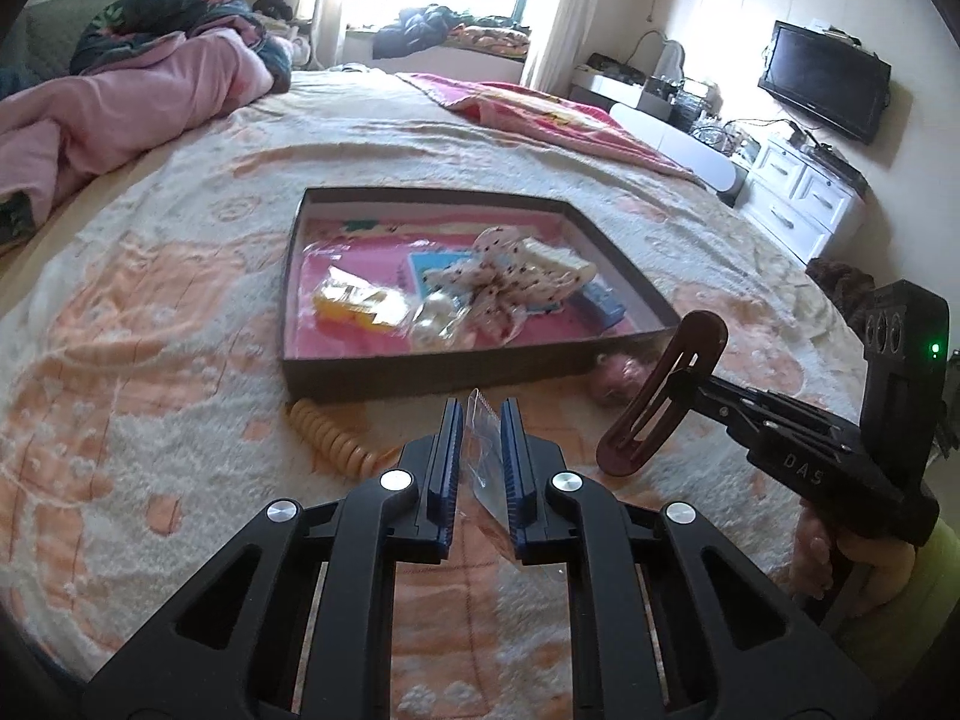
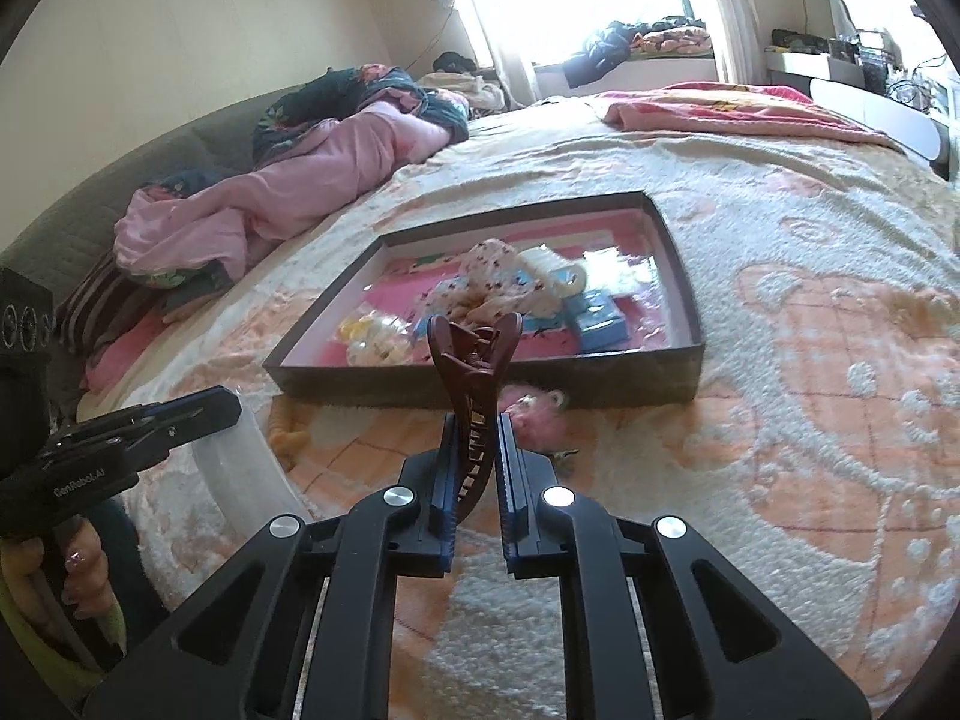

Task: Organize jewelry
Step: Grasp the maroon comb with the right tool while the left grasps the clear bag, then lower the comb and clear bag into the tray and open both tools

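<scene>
Hair claw (image 2: 471, 372) clamped in right hand-held gripper (image 2: 474, 468), clear bag (image 1: 483, 456) in left (image 1: 483, 450); we carry both level over box (image 1: 624, 276) rim.

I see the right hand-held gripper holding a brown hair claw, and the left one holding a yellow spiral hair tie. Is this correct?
Not quite. The left hand-held gripper holds a clear plastic bag, as the left wrist view shows; the yellow spiral hair tie lies on the bed. The right hand-held gripper does hold the brown hair claw.
</scene>
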{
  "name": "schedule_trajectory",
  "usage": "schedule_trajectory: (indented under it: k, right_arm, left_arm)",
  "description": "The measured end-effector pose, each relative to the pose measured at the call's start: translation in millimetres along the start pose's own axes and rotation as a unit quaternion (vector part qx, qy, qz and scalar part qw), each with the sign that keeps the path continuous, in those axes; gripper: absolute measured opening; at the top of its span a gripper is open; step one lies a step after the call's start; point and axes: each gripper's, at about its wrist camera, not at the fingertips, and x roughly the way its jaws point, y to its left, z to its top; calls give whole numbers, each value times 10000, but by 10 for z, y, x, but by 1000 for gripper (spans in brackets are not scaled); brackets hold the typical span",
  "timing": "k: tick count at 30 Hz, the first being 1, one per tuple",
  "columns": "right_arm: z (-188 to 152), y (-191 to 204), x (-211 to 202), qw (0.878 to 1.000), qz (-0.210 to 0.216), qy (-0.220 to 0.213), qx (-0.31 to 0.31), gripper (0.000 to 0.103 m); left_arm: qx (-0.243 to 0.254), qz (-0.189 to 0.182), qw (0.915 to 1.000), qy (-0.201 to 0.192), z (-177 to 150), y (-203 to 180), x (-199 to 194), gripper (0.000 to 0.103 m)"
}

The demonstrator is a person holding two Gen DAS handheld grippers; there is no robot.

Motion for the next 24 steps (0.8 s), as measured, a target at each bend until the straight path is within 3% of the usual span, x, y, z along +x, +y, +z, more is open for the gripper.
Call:
schedule_trajectory:
  k: [24]
  right_arm:
    - [353, -210, -140, 9986, -247, -452, 78, 11]
  left_arm:
    - [181, -63, 9989, -432, 629, -137, 282, 7]
